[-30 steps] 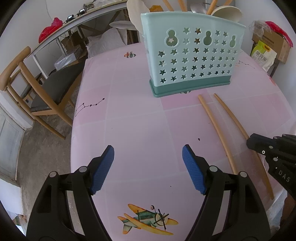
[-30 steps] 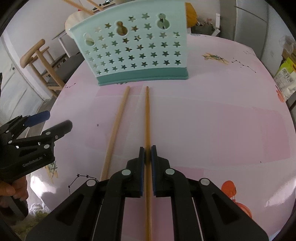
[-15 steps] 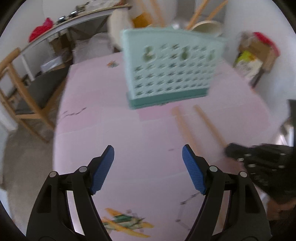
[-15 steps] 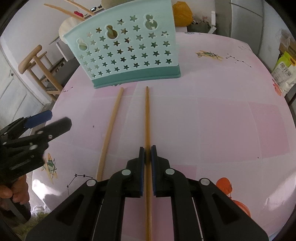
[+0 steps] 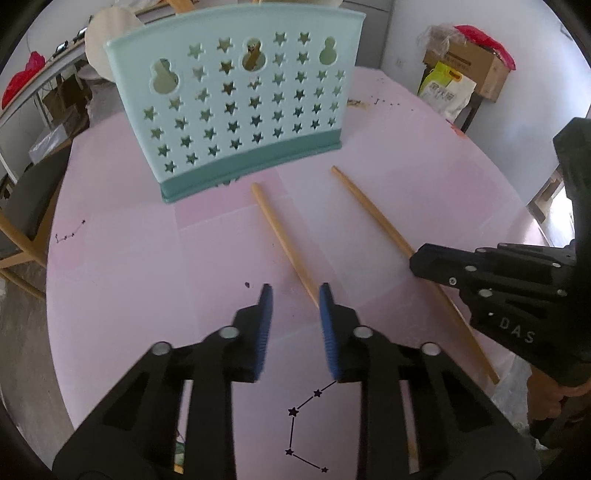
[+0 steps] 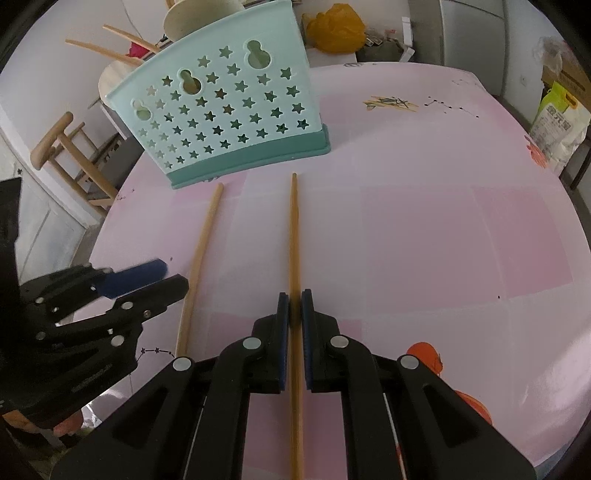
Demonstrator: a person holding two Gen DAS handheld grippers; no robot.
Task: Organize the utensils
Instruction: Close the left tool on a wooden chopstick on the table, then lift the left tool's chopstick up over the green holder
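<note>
Two wooden chopsticks lie side by side on the pink tablecloth (image 5: 129, 295) in front of a teal star-punched utensil holder (image 5: 240, 110) (image 6: 221, 118). My right gripper (image 6: 294, 306) (image 5: 417, 258) is shut on the right chopstick (image 6: 294, 229) (image 5: 369, 210), which rests on the table. My left gripper (image 5: 295, 291) (image 6: 168, 277) hovers at the near end of the left chopstick (image 5: 280, 236) (image 6: 201, 251). Its jaws are closing. Only bare cloth shows between the blue pads, and the stick slips behind the right finger.
Wooden utensils stand in the holder. A wooden chair (image 6: 59, 147) sits off the table's left edge. A cardboard box (image 5: 465, 66) and bags stand at the right, and a yellow bag (image 6: 334, 33) lies behind the table. A hand (image 5: 546, 398) holds the right gripper.
My left gripper has swung right toward the left chopstick and its jaws have narrowed from wide apart. The right gripper stays shut on its chopstick, barely moved.
</note>
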